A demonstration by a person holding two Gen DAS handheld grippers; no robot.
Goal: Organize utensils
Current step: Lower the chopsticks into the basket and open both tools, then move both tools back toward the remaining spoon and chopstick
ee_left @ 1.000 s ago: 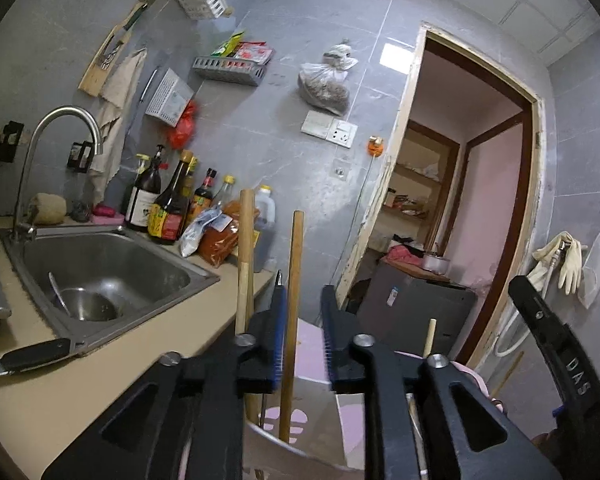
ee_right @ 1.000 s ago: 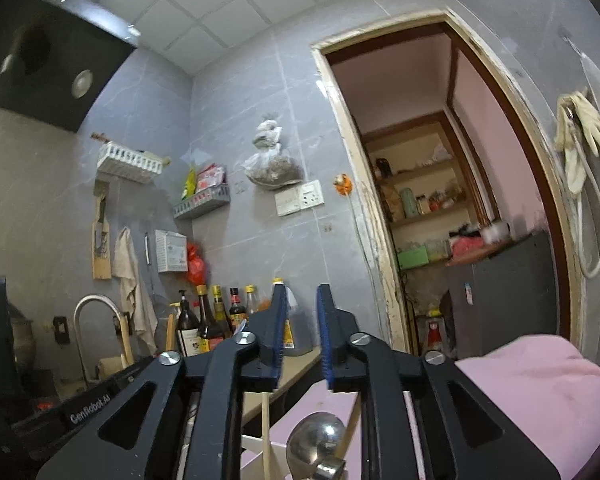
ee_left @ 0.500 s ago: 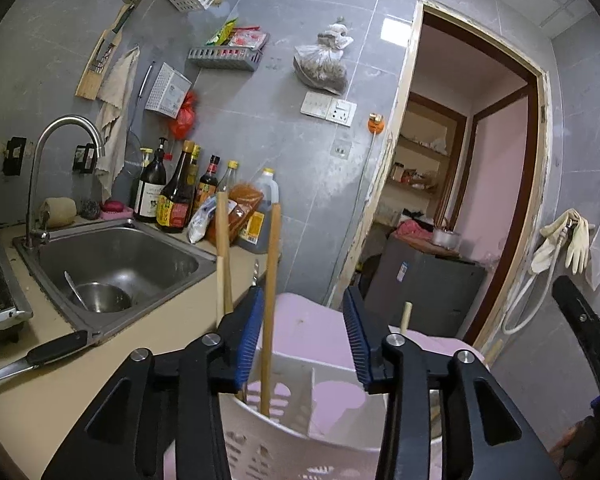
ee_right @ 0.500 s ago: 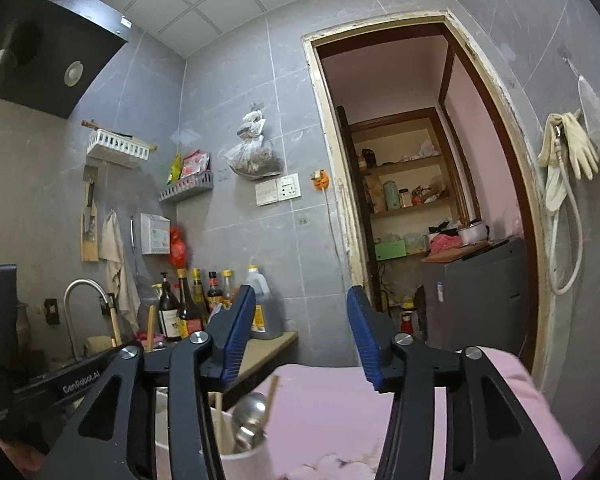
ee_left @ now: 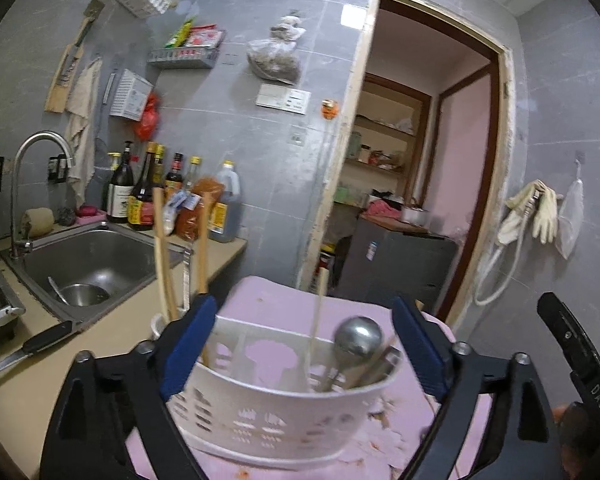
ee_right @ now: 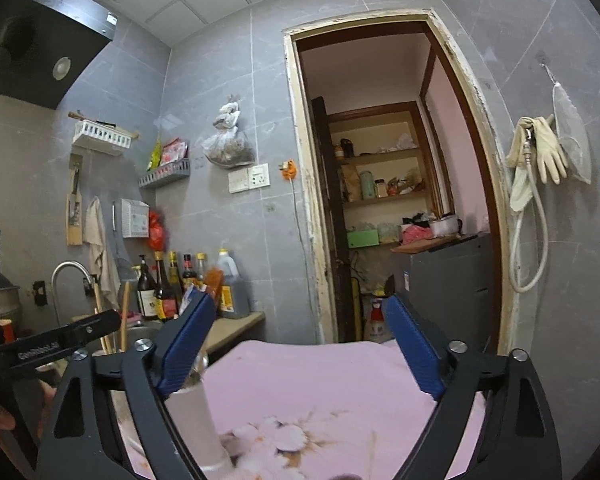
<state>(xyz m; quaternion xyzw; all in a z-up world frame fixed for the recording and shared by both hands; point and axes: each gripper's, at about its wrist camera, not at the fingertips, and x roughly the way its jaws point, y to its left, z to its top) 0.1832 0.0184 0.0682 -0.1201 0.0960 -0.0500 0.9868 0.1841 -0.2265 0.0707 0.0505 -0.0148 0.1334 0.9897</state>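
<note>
left gripper (ee_left: 300, 344) spread wide, nothing held; white utensil caddy (ee_left: 276, 412) sat right between its fingers, chopsticks (ee_left: 162, 256) upright far-left; right gripper (ee_right: 300, 348) also spread, empty

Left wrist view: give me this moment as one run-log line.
left gripper: open, empty | right gripper: open, empty | white slotted plastic utensil basket: on pink cloth | contents: wooden chopsticks, steel ladle

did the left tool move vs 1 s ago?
Yes. The left tool pulled back from the white utensil holder and opened wide: the holder now shows whole between its fingers, and the doorway looks farther off.
</note>
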